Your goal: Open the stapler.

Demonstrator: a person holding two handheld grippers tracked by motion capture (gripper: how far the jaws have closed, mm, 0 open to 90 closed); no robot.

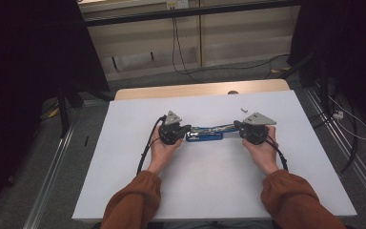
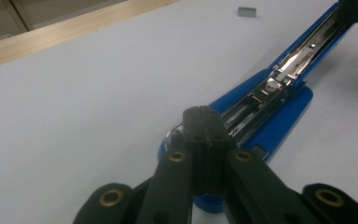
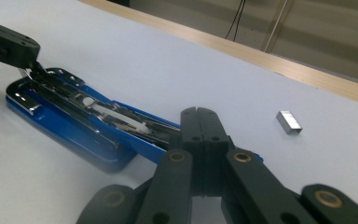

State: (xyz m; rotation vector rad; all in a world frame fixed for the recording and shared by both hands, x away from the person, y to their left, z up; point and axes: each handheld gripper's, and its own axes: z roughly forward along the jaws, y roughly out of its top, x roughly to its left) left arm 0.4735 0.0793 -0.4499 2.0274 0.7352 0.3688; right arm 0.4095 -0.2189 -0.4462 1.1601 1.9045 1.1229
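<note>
Two grippers, jaws pressed together, at either end of opened blue stapler (image 1: 205, 132) mid-desk: left gripper (image 1: 187, 130) at hinge end, right gripper (image 1: 237, 126) on raised arm; risk: arm slips, snaps down; staple strip (image 3: 289, 122) lies apart, far-right.

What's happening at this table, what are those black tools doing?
A person in rust-coloured sleeves holds a two-jaw tool in each hand and works on a blue stapler lying opened out flat on the white table, its metal staple channel exposed. The left gripper sits with shut jaws at one end of the stapler, the right gripper, also shut, at the other end. A small block of staples lies loose on the table nearby, apart from the stapler.
</note>
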